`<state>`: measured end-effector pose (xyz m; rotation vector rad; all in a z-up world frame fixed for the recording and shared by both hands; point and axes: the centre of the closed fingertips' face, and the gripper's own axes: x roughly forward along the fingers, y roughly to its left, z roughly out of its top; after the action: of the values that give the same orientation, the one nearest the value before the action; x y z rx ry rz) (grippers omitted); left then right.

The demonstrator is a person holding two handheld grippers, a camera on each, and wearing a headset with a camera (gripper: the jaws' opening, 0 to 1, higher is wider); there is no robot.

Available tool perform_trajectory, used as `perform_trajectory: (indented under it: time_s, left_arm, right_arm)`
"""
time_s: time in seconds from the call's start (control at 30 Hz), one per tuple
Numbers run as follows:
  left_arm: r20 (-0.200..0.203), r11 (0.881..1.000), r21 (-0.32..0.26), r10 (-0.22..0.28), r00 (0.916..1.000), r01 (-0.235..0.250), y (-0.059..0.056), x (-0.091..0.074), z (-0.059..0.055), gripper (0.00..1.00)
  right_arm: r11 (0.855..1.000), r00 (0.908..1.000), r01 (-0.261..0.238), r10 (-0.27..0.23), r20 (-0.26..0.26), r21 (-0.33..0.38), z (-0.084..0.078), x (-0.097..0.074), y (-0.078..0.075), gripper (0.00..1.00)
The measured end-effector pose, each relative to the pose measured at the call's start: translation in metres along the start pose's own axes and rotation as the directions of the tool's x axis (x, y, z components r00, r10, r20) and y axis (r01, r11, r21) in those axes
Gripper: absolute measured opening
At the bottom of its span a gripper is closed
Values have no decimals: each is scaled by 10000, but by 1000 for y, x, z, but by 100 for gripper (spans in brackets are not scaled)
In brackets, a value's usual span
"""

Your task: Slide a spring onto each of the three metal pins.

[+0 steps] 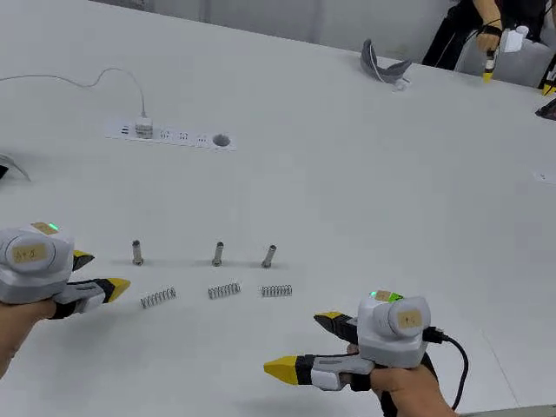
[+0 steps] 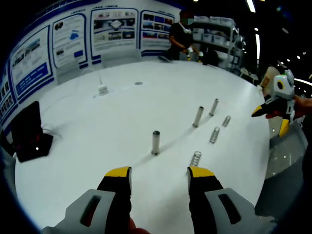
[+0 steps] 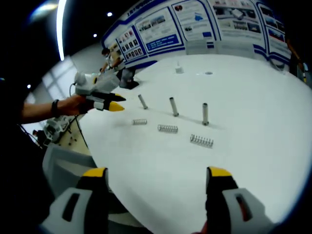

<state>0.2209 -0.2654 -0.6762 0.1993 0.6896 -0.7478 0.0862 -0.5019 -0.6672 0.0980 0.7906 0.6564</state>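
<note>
Three short metal pins stand upright in a row on the white table: left pin (image 1: pixel 137 252), middle pin (image 1: pixel 218 253), right pin (image 1: pixel 269 255). In front of each lies a small spring: (image 1: pixel 158 298), (image 1: pixel 224 290), (image 1: pixel 276 291). My left gripper (image 1: pixel 100 271) hovers open just left of the row, holding nothing; in the left gripper view the nearest pin (image 2: pixel 156 143) and nearest spring (image 2: pixel 195 158) lie just ahead of its fingertips. My right gripper (image 1: pixel 304 343) is open and bare in front of the row to the right, the closest spring (image 3: pixel 201 141) well ahead of it.
A white power strip (image 1: pixel 169 134) with a plugged cable lies farther back, beside a round table hole (image 1: pixel 221 140). A grey object (image 1: pixel 382 65) sits at the far edge, near another person (image 1: pixel 486 30) with grippers. A black device (image 2: pixel 29 131) sits off to the left.
</note>
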Motion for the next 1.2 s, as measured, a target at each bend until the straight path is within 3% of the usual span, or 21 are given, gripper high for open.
perform_trajectory:
  time_s: [0.57,0.67,0.9,1.2]
  left_arm:
    - [9,9997,-61,-233,9997,233,-5,-33,-13,65]
    - [-29,9978,-329,-581,9983,580,-9,-35,-17,70]
    - [-197,9979,-155,-635,9978,632,-13,-37,-24,74]
    - [-116,9964,-44,-848,9963,847,-20,-31,-17,74]
  right_arm:
    - [9995,9997,-252,251,-32,-201,8,8,7,84]
    - [9996,9997,-228,227,-69,-184,7,7,6,84]
    - [9996,9998,-202,200,-85,-193,7,8,7,85]
    - [9995,9997,-214,212,-95,-243,9,8,10,85]
